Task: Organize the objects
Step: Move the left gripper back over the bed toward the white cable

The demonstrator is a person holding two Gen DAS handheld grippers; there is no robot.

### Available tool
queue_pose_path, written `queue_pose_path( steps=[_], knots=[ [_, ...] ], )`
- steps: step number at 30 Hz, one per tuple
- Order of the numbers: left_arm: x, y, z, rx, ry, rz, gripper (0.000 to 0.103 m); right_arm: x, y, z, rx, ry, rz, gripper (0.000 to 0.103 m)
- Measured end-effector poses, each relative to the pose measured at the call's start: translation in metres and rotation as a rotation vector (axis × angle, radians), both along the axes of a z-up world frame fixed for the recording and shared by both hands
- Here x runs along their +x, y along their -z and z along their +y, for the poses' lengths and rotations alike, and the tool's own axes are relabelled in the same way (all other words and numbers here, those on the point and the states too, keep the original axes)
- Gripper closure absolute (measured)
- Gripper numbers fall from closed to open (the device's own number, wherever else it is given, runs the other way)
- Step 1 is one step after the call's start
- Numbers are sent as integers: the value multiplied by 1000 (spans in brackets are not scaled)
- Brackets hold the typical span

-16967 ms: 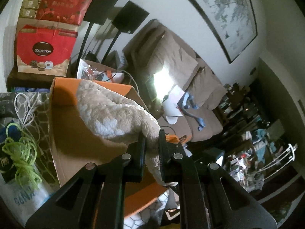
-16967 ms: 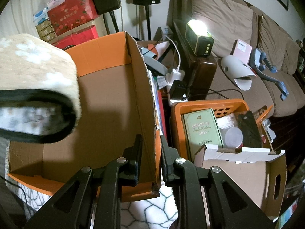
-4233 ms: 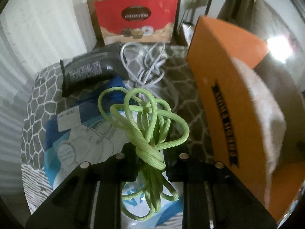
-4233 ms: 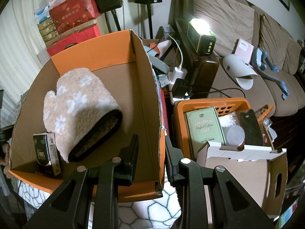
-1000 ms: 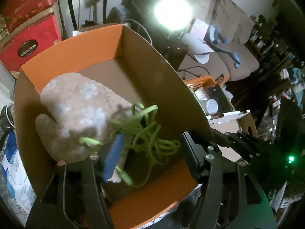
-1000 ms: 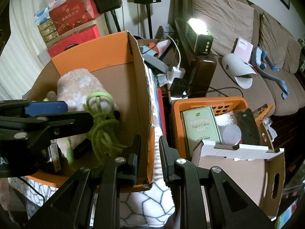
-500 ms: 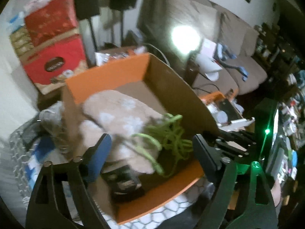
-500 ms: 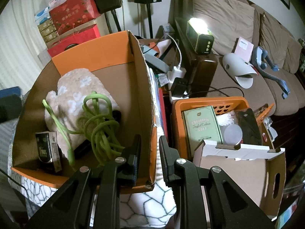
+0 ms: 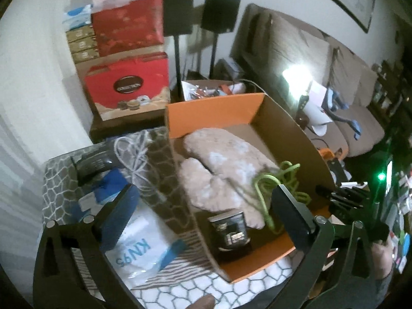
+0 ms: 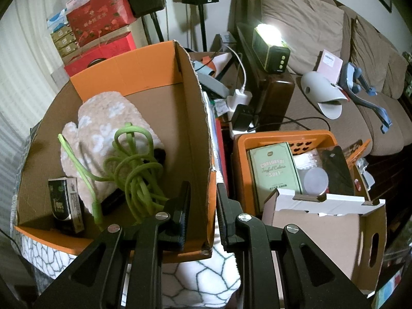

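Open cardboard box (image 10: 195, 118) on patterned blanket, three items inside.
Left to right: left gripper (image 9: 206, 213) spread wide, empty, above box; small dark carton (image 10: 65, 200) upright at near-left corner; fleece mitt (image 10: 103, 128) with green cord (image 10: 131, 164) draped over it; right gripper (image 10: 202, 206) nearly closed, straddling box's right wall.

Two matte-black two-finger grippers, the left gripper (image 9: 203, 213) blue-padded on one finger, the right gripper (image 10: 203, 212) studded with silver screws, both with triangular cut-outs in their arms.
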State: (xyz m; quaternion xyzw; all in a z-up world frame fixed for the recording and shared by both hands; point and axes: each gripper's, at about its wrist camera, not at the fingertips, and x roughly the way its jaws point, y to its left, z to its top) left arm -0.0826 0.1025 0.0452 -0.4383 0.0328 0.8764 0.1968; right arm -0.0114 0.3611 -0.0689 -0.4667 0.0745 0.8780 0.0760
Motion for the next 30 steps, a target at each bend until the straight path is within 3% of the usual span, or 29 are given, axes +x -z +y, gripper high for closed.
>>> queue_pose_path(
  steps=[8,14,22,30],
  knots=[
    [8,-1,-36,29,-56,23,0,2,2,-3,8,1,-3,82],
    [2,7,-67,74,-123,-43,0,3,3,-6,11,1,-4,82],
    [-16,23,-122,5,-277,-27,0,3,3,-6,10,1,-3,81],
    [-50,57,-172,6,-400,-59,0,-4,2,-6,8,1,-6,80]
  ],
)
